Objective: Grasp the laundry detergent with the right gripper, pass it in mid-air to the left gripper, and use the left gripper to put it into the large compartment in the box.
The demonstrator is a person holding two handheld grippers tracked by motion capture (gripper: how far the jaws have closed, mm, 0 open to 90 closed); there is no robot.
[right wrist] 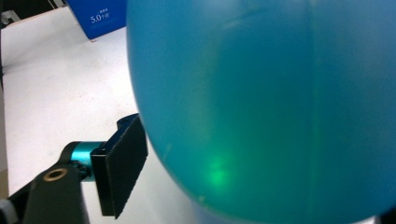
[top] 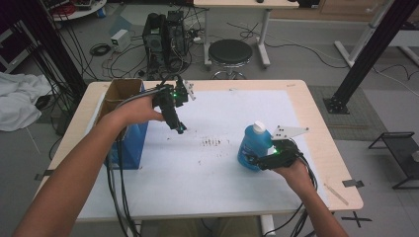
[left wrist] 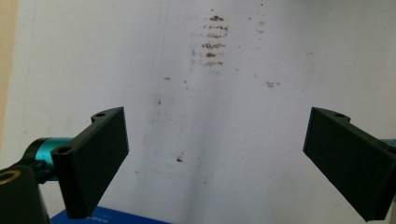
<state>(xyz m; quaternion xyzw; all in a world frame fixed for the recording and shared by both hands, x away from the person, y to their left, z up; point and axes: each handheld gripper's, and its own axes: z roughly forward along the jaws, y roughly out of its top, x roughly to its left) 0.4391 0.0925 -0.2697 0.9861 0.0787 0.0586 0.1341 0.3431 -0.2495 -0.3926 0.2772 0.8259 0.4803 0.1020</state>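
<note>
A blue plastic bottle with a white cap stands upright on the white sheet at the table's right. My right gripper is shut on its lower body from the near-right side. In the right gripper view the bottle looms very close, with one black pad pressed on its side and the other jaw hidden. My left gripper hangs open above the sheet, left of centre, pointing down. Its jaws stand wide apart around the left gripper's middle, with nothing between them.
A blue box with an open cardboard top stands at the table's left edge, beside my left forearm. Brown smears mark the sheet's middle. Beyond the table are a black stool and a computer tower.
</note>
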